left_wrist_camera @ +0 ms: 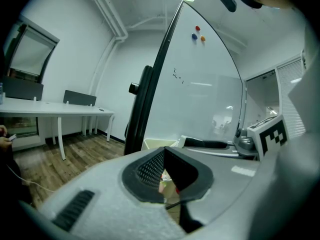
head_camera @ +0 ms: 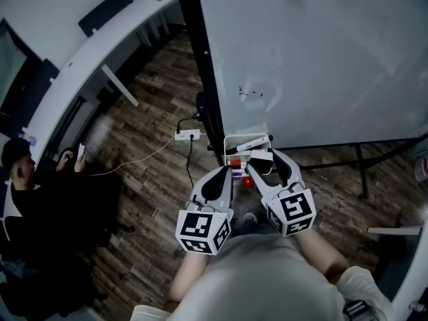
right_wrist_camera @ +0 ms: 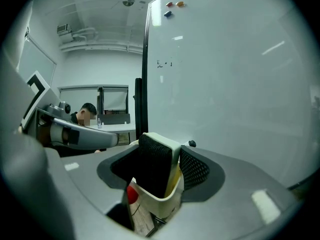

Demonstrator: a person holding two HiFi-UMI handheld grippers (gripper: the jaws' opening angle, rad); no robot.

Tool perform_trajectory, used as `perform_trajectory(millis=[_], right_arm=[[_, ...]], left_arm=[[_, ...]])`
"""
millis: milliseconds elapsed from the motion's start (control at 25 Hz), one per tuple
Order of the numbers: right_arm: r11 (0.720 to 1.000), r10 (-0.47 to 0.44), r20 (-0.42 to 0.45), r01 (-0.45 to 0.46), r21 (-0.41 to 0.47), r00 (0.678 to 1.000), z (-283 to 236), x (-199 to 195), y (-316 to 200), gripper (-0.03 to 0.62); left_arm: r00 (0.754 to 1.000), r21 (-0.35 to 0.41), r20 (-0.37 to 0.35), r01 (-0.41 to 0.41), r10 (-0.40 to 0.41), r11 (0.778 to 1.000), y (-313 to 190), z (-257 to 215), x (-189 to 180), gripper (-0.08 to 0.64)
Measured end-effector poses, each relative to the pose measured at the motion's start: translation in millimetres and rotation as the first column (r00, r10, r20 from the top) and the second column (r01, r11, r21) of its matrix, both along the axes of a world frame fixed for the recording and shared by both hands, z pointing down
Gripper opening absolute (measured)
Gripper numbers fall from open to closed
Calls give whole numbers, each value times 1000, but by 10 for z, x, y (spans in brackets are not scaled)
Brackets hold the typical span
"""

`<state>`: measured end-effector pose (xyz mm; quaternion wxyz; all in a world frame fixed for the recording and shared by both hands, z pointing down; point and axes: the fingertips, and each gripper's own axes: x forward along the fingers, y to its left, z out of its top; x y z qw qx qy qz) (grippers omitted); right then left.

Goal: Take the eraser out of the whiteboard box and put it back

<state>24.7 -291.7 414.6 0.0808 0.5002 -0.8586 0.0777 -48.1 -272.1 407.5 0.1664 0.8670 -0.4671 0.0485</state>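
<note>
My right claw point(right_wrist_camera: 167, 151) clamped on eraser point(right_wrist_camera: 152, 166): mesh pad point(right_wrist_camera: 196, 168) against its white back, other pad hidden behind black felt. Eraser's lower end at rim of whiteboard box point(right_wrist_camera: 159, 200); cannot tell if it rests inside. Red object point(right_wrist_camera: 131, 195) below, half hidden. My left claw point(left_wrist_camera: 164, 153) together, empty, beside box.

Both grippers are pointing forward side by side. The left gripper point(head_camera: 225, 174) is holding its jaws together, and the right gripper point(head_camera: 262, 158) is clamping the eraser point(right_wrist_camera: 155, 164).
</note>
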Motion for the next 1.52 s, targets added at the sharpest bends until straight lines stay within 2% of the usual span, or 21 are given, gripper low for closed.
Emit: perform_trajectory(millis=[440,1200,1520], right_arm=[[1000,8,-14,-8,21,1000,-37,-1,96,288],[998,40,-16,-39,43,999,-133,80,334,287],[997,53,-16,-52,56,998,-150,91,533,202]], left_arm=[[1000,7,3,-12,12,1000,108,-18,9,5],[999,21,6,-38,38,999,337,-62,43,5],[999,25,3,-47,47,999,504,-52,40,5]])
